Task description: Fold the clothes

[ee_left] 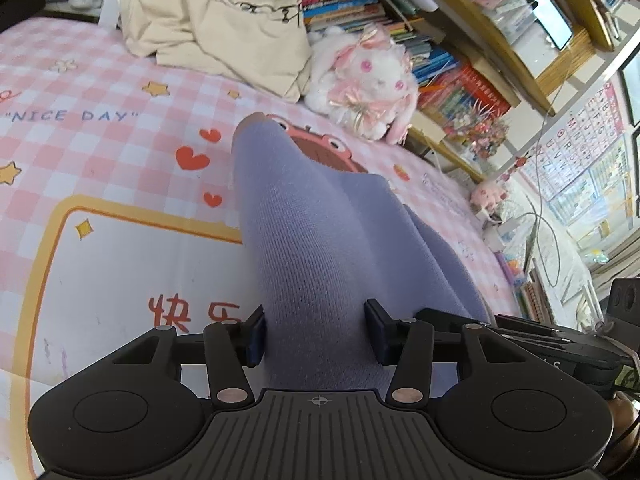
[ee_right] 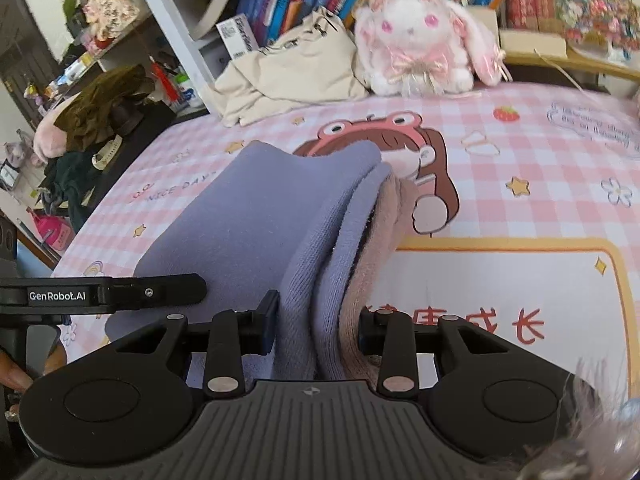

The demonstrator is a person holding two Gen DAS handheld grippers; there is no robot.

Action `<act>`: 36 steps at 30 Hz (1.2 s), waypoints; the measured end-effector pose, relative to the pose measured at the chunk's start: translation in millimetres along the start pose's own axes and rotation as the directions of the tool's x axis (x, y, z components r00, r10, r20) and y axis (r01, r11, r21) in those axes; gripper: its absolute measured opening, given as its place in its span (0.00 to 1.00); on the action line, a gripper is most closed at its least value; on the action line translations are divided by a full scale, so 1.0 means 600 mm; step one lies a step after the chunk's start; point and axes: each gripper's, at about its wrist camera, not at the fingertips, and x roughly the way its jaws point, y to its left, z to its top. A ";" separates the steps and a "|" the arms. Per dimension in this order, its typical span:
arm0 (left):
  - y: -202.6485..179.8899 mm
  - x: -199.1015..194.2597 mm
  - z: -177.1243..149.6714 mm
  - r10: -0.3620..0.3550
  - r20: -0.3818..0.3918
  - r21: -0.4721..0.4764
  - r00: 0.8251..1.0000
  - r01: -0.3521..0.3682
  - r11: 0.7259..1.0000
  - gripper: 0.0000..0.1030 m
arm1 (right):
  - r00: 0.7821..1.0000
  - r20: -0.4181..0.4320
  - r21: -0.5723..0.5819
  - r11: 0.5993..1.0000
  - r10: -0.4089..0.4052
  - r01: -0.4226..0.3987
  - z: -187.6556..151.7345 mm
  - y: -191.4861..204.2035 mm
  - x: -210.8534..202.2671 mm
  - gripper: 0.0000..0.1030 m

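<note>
A lavender knit garment (ee_left: 304, 240) with a pinkish fleece lining (ee_right: 384, 232) is lifted off the pink checked bed sheet (ee_left: 100, 152). My left gripper (ee_left: 316, 332) is shut on a thick bunch of its fabric. My right gripper (ee_right: 316, 324) is shut on the folded layers of the same garment (ee_right: 256, 224), lining on the right side. The left gripper's body (ee_right: 100, 292) shows at the left of the right wrist view, close beside the garment. The garment's far end hangs forward over the bed.
A cream garment (ee_left: 216, 36) lies crumpled at the back of the bed, next to a white and pink plush rabbit (ee_left: 364, 80). Bookshelves (ee_left: 400, 8) run behind the bed. Dark clothes (ee_right: 104, 108) sit on a table at the left.
</note>
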 end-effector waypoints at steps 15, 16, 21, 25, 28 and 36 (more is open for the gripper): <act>-0.007 -0.034 0.034 -0.029 0.094 0.059 0.995 0.024 0.998 0.45 | 0.993 0.117 -0.106 0.994 0.003 0.009 0.032 0.041 -0.021 0.32; -0.007 -0.035 0.037 -0.029 0.097 0.062 0.995 0.024 0.998 0.45 | 0.993 0.120 -0.109 0.994 0.003 0.010 0.034 0.043 -0.020 0.32; -0.004 -0.036 0.051 -0.030 0.107 0.066 0.994 0.023 0.998 0.45 | 0.991 0.131 -0.119 0.993 0.001 0.015 0.048 0.051 -0.016 0.32; 0.002 -0.035 0.062 -0.029 0.113 0.067 0.993 0.021 0.998 0.45 | 0.991 0.135 -0.132 0.991 -0.002 0.020 0.059 0.057 -0.008 0.32; 0.009 -0.033 0.072 -0.029 0.112 0.063 0.993 0.022 0.998 0.45 | 0.991 0.132 -0.139 0.990 -0.004 0.022 0.070 0.063 0.001 0.32; 0.037 -0.014 0.109 -0.038 0.109 0.040 0.993 0.034 0.999 0.45 | 0.991 0.133 -0.154 0.987 -0.020 0.040 0.104 0.070 0.038 0.32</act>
